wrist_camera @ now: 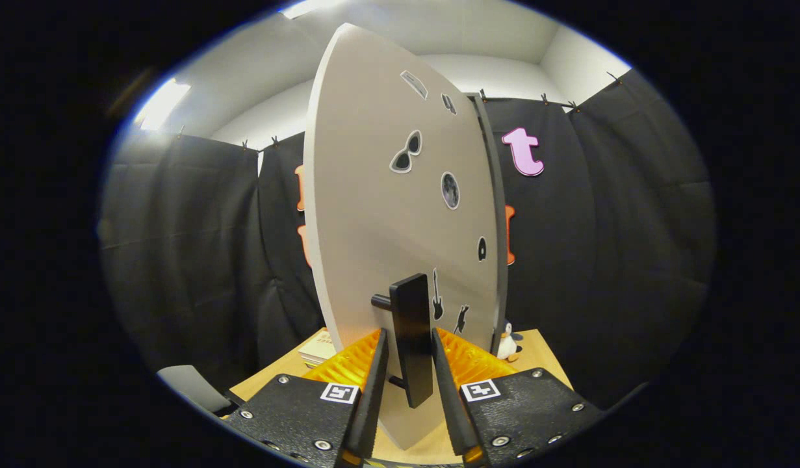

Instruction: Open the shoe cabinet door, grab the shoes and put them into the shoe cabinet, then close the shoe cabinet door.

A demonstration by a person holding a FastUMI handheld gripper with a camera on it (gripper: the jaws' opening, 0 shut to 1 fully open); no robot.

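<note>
Tongs (409,364) narrow, fingers astride black door handle (412,338), contact unclear; sticker-covered cabinet door (374,214) w/ no legible text.

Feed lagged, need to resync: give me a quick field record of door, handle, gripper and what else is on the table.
door: pale cabinet door, swung partly open, stickers on its face
handle: black bar handle, between the fingers
gripper: gripper straddling the handle, contact unclear
table: wooden table; penguin toy beside the door; books beyond the fingers

The claw (409,361) has black textured mounts with silver screws and square black-and-white markers.
</note>
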